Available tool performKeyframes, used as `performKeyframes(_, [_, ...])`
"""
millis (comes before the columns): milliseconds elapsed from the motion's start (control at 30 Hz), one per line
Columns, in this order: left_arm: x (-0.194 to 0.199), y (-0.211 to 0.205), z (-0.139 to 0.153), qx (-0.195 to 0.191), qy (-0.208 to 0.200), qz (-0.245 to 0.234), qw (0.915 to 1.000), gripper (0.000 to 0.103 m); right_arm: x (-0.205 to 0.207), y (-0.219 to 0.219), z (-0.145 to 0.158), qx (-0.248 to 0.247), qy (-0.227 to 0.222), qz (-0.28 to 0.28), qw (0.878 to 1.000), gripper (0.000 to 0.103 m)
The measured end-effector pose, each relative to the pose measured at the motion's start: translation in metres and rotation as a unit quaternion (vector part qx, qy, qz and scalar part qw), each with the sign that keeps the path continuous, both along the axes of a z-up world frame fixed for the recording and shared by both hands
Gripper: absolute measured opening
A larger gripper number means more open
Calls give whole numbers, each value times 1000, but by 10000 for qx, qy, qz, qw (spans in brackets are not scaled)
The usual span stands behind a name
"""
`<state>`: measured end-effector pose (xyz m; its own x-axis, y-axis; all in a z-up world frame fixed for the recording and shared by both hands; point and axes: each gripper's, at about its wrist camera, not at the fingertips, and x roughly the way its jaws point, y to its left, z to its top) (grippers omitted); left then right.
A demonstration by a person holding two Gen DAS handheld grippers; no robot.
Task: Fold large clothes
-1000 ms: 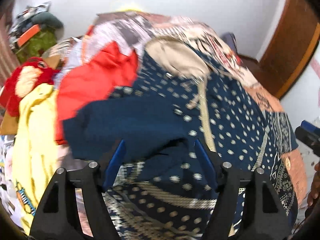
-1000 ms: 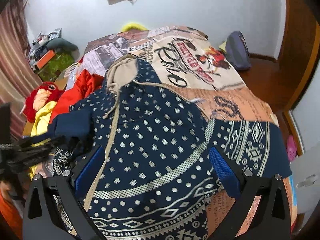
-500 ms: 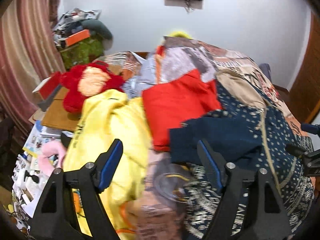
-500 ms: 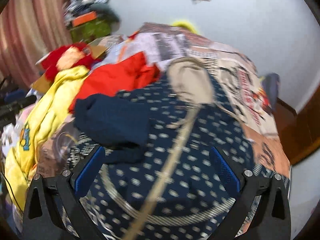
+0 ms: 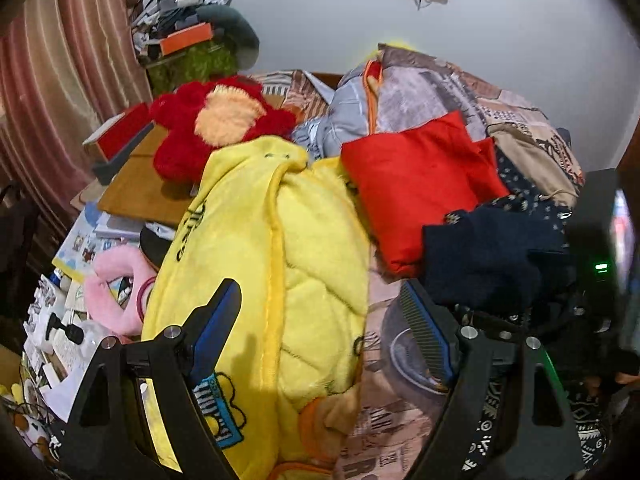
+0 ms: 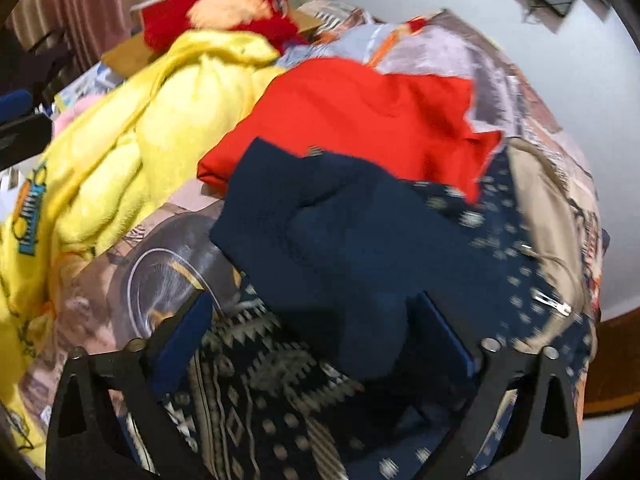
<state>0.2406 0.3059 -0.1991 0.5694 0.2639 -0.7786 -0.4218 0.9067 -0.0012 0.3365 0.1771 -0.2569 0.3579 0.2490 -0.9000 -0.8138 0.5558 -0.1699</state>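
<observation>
Hoodie (image 6: pixel 460 264), navy with pale dots and a patterned hem, lies on the bed (image 6: pixel 132 276) and fills the centre and lower right of the right wrist view; one plain navy sleeve (image 6: pixel 320 240) is folded across its body. In the left wrist view only its sleeve end shows at the right edge.

Right tool (image 6: pixel 316 340) hangs low over the sleeve and hem. Its jaws are closing, with navy cloth between them, but the pads do not seem to press yet. Left tool (image 5: pixel 320 320) stands wide open over the yellow blanket (image 5: pixel 280 260) and bare bedcover, and holds nothing.

I judge the step is folding in the sleeves. The next move calls for a firm pinch on the cloth edge, and the left tool must come back to the hoodie.

Above it lie a red garment (image 6: pixel 360 112) and, at upper left, a red plush toy (image 5: pixel 216 120).
</observation>
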Motion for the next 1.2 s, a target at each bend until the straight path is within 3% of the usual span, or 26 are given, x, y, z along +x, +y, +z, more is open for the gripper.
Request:
performKeyframes(167, [-1,6,-16,-91,172,17,9998,81,1,18,-18,-173,-321,138,9992,74])
performKeyframes(300, [3,4,-26,-59,321,-9,9995,81,4,21,-24,-169,-302,127,9993,37])
performKeyframes(400, [4,-1,-30,-143,361,-77,9992,81,7,10,-14,150,-64,77,9998,14])
performKeyframes(500, [7,-11,-35,-232,443,-207,9985,81,4,-8,11,522,-74,-15,9986,8])
performKeyframes(667, [16,-41,-50,-412,686,-642,9947,81,4,-46,59,985,-440,-219,9939,6])
performKeyframes(833, [29,-73,-66,-238,980,-1103,9888,81,7,-76,88,1240,-593,-393,9897,6])
performKeyframes(967, [43,-64,-67,-981,801,-966,9872,81,3,-99,82,1062,-583,-496,9914,8])
performKeyframes(1067, [54,-48,-66,-1783,509,-708,9801,81,9,-117,72,848,-507,-618,9932,37])
performKeyframes(1133, [64,-41,-72,-2374,433,-589,9687,81,10,-135,68,842,-488,-722,9926,60])
performKeyframes(1200, [73,-37,-84,-2880,467,-466,9554,77,12,-155,63,758,-481,-858,9923,64])
